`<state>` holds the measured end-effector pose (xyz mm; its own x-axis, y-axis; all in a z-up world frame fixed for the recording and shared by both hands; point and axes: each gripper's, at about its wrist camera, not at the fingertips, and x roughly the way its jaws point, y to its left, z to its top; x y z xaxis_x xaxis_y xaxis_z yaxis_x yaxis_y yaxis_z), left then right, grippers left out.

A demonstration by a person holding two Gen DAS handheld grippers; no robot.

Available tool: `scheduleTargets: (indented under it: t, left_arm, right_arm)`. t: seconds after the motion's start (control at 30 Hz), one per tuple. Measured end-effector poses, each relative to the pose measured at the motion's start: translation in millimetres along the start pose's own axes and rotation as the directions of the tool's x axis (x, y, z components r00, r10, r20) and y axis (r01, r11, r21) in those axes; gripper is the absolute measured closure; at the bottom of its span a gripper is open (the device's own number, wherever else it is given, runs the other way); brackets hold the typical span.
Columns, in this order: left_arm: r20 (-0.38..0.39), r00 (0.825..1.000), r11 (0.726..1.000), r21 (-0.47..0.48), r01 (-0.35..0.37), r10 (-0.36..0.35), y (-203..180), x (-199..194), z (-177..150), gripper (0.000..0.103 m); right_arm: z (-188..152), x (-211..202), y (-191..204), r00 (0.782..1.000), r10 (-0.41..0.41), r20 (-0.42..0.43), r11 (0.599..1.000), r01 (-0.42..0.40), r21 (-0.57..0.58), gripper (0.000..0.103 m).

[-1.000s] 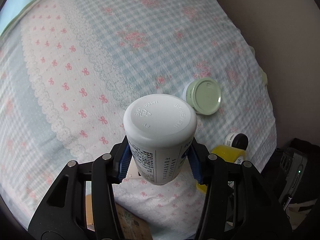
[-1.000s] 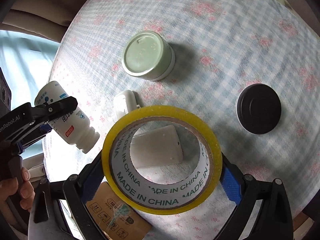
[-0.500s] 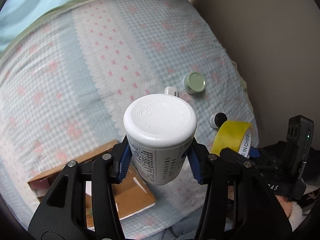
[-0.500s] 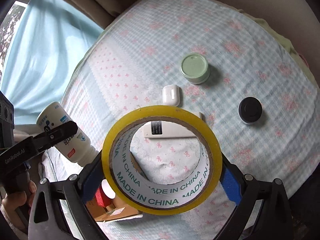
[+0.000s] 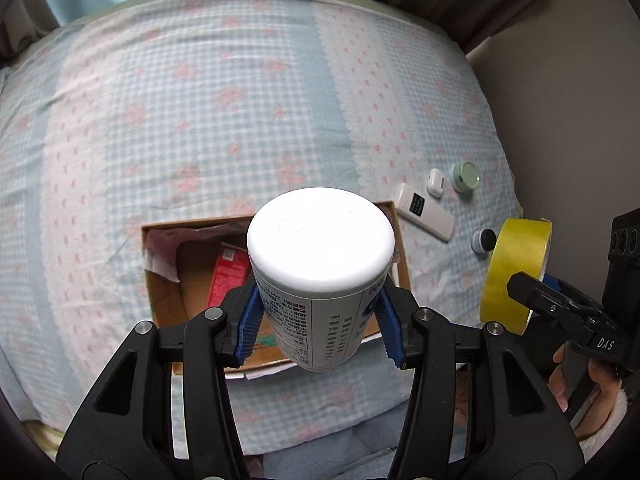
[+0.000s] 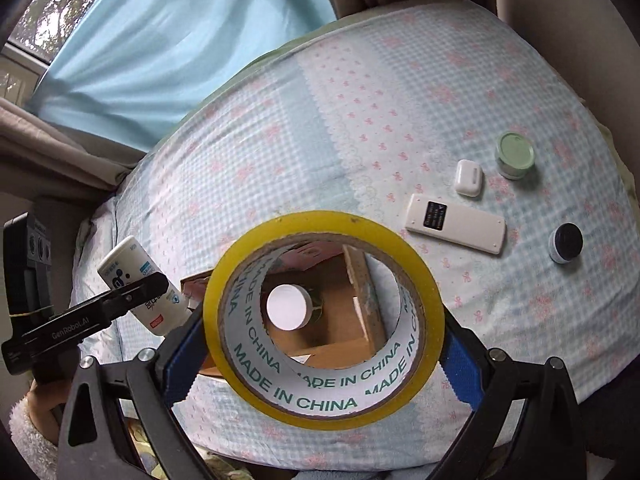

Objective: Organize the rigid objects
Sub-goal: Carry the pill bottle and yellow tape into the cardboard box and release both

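Observation:
My left gripper (image 5: 320,328) is shut on a white plastic bottle (image 5: 320,256), held base-forward above an open cardboard box (image 5: 168,304). The bottle also shows in the right wrist view (image 6: 140,284). My right gripper (image 6: 316,356) is shut on a yellow tape roll (image 6: 320,404), held above the same box (image 6: 356,340); the roll also shows in the left wrist view (image 5: 516,268). On the bed lie a white remote (image 6: 456,229), a white earbud case (image 6: 469,178), a green-lidded jar (image 6: 515,154) and a small black-lidded jar (image 6: 565,243).
The box holds a red packet (image 5: 228,276), pink wrapping (image 5: 164,240) and a white-lidded container (image 6: 288,306). The checked bedsheet (image 5: 200,120) spreads far behind. A blue curtain (image 6: 160,48) hangs at the back, a wall to the right.
Both grippers have pulled back and up from the bed with their objects. The box has come under them and the loose items now look small and far to the right.

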<state>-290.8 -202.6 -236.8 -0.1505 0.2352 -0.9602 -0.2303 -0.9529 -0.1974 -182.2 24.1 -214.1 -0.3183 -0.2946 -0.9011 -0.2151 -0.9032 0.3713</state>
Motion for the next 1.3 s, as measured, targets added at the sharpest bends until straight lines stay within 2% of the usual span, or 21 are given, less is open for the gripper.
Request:
scheduleTargets:
  t: [0.27, 0.43, 0.6, 0.77, 0.87, 1.0, 1.17, 1.23, 1.3]
  left_arm:
    - [-0.036, 0.999, 0.996, -0.087, -0.002, -0.001, 75, 13, -30, 0.056]
    - [-0.097, 0.995, 0.997, -0.072, -0.008, 0.001, 98, 47, -37, 0.056]
    - [-0.152, 0.988, 0.997, -0.073, -0.021, 0.009, 114, 87, -38, 0.056]
    - [-0.178, 0.983, 0.998, -0.043, -0.04, 0.032, 120, 111, -35, 0.056]
    - [-0.184, 0.982, 0.998, -0.026, -0.051, 0.045, 122, 118, -34, 0.056]
    - [-0.194, 0.979, 0.998, 0.013, -0.057, 0.058, 118, 125, -35, 0.056]
    - [-0.193, 0.977, 0.995, 0.068, -0.075, 0.086, 108, 134, -35, 0.056]
    - [-0.198, 0.976, 0.994, 0.076, -0.08, 0.093, 107, 136, -35, 0.056]
    - [-0.19, 0.973, 0.989, 0.097, -0.115, 0.131, 102, 136, -36, 0.053]
  right_arm:
    - [-25, 42, 60, 0.997, -0.04, -0.071, 0.993, 0.031, -0.115, 0.004]
    - [-32, 88, 69, 0.985, -0.114, -0.127, 0.983, 0.093, -0.157, 0.004]
    - [-37, 144, 56, 0.972, -0.158, -0.173, 0.976, 0.128, -0.175, 0.004]
    - [-43, 176, 42, 0.964, -0.179, -0.195, 0.971, 0.142, -0.19, 0.004]
    - [-44, 181, 39, 0.97, -0.17, -0.173, 0.971, 0.135, -0.198, 0.004]
    - [-43, 190, 30, 0.978, -0.144, -0.152, 0.982, 0.123, -0.141, 0.003]
    - [-44, 196, 32, 0.972, -0.181, -0.147, 0.968, 0.15, -0.203, 0.003]
    - [-44, 197, 31, 0.975, -0.166, -0.15, 0.97, 0.134, -0.205, 0.003]
    - [-44, 200, 30, 0.973, -0.158, -0.17, 0.972, 0.123, -0.201, 0.003]
